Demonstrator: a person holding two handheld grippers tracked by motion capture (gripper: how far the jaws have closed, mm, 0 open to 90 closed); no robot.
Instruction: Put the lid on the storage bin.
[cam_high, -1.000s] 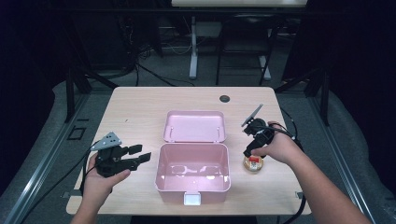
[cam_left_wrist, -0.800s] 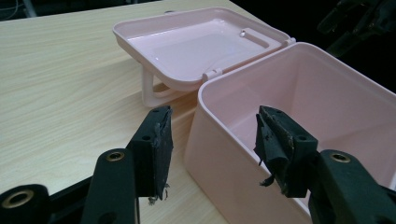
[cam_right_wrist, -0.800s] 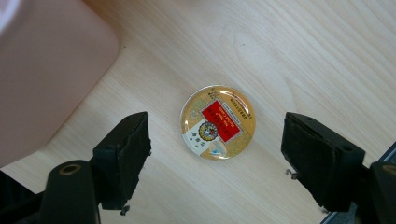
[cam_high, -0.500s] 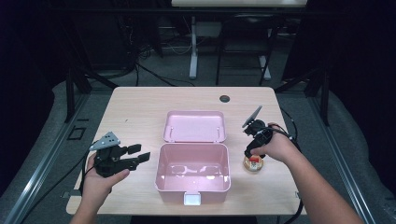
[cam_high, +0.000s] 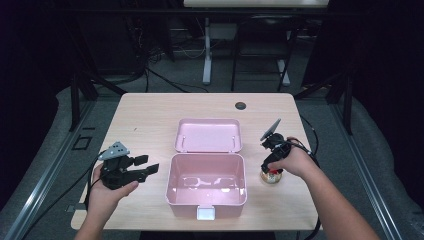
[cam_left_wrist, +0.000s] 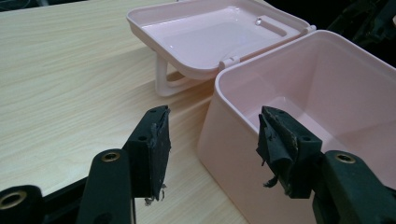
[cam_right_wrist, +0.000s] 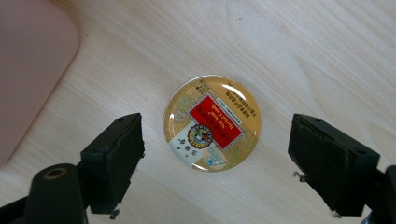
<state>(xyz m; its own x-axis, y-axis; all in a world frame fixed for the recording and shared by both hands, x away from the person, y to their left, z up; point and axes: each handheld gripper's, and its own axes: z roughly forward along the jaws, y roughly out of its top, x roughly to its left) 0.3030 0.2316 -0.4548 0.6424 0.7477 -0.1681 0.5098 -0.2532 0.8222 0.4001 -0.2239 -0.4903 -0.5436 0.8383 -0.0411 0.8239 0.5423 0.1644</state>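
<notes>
We're over the tin (cam_right_wrist: 212, 123) with our right gripper (cam_right_wrist: 215, 158), pointing straight down at it: a small round gold tin with a red label, lying flat on the table (cam_high: 150, 115) just right of the box (cam_high: 206, 186). In the right gripper view the tin sits between our two black jaws, a gap of bare wood on each side, so nothing is clamped; those jaws have just been opening wider, and they stand apart around the tin without touching it. From the high view our right hand (cam_high: 289, 161) covers most of the tin (cam_high: 270, 176), which peeks out below the knuckles. Over on the other side, our left gripper (cam_high: 142, 168) rests low near the table's left front, aimed at the box's left wall, jaws apart and holding nothing; they too have just been opening a little further. The pink box stands open and looks empty, its lid (cam_high: 209, 135) laid back flat behind it.
</notes>
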